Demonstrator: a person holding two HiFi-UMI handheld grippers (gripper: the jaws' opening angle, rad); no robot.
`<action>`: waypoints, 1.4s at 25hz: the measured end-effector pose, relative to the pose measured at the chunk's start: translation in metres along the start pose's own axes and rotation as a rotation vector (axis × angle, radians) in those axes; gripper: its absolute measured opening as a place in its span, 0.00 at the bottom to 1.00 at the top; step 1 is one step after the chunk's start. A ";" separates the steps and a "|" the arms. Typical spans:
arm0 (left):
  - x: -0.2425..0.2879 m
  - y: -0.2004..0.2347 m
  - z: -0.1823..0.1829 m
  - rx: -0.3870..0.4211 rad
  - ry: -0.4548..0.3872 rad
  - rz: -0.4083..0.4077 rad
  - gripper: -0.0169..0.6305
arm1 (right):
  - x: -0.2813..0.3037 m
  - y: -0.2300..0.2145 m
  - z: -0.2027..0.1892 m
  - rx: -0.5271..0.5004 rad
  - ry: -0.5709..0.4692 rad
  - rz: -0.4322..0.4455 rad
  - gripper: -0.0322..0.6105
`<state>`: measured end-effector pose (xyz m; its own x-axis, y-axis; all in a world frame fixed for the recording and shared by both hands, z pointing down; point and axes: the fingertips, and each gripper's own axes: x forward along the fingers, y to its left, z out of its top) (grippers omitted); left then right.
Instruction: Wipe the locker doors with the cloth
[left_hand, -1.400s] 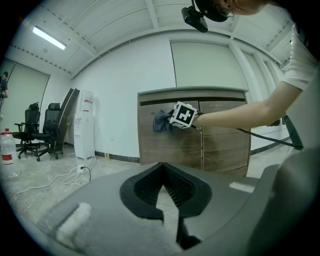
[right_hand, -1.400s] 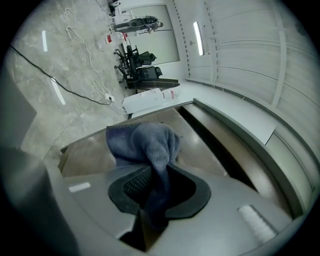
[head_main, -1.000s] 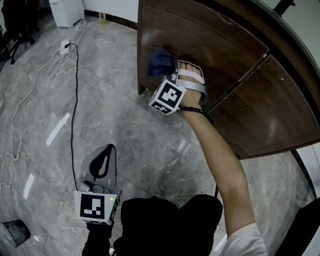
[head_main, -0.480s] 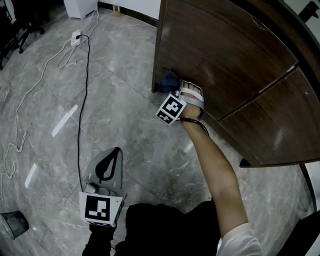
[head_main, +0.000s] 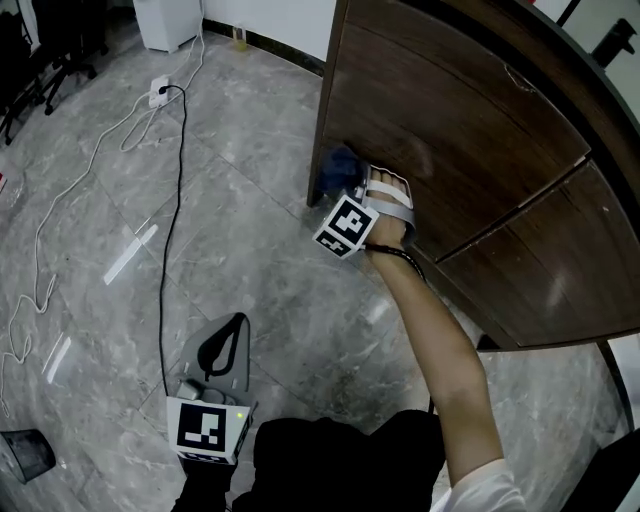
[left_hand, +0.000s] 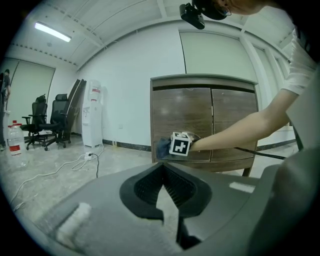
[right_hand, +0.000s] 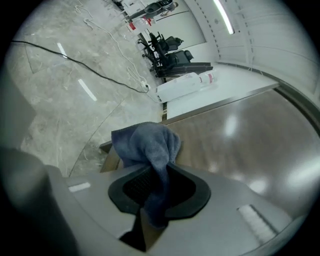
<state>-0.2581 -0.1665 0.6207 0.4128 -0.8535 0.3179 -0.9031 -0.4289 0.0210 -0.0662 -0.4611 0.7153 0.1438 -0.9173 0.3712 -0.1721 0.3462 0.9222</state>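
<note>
A dark brown wooden locker (head_main: 450, 120) with two doors stands on a grey marble floor. My right gripper (head_main: 352, 190) is shut on a blue cloth (head_main: 338, 168) and presses it against the left door near its lower left corner. In the right gripper view the cloth (right_hand: 147, 142) bunches out of the jaws (right_hand: 155, 185) against the glossy door (right_hand: 240, 145). My left gripper (head_main: 225, 340) hangs low over the floor, shut and empty. In the left gripper view its jaws (left_hand: 165, 187) point toward the locker (left_hand: 185, 115), the cloth (left_hand: 162, 148) and my right gripper (left_hand: 181, 144).
A black cable (head_main: 178, 200) and a white cable (head_main: 60, 200) run across the floor to a power strip (head_main: 158, 92). A white appliance (head_main: 168, 20) stands by the far wall. A black bin (head_main: 25, 455) sits at the lower left. Office chairs (left_hand: 45, 117) stand far left.
My right gripper has carried the cloth down the left door toward its lower left corner. The left gripper has stayed low and shut.
</note>
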 end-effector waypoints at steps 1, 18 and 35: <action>0.000 -0.001 0.001 -0.004 -0.002 0.000 0.03 | -0.005 -0.019 0.006 -0.002 -0.015 -0.023 0.16; -0.020 0.004 0.009 -0.019 -0.022 0.045 0.03 | -0.105 -0.302 0.068 0.058 -0.174 -0.374 0.16; -0.012 0.025 -0.010 -0.028 0.016 0.085 0.03 | -0.013 -0.100 0.058 -0.060 -0.079 -0.175 0.16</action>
<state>-0.2869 -0.1642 0.6265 0.3325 -0.8816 0.3350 -0.9379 -0.3464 0.0195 -0.1074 -0.4951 0.6122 0.0891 -0.9763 0.1972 -0.0922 0.1890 0.9776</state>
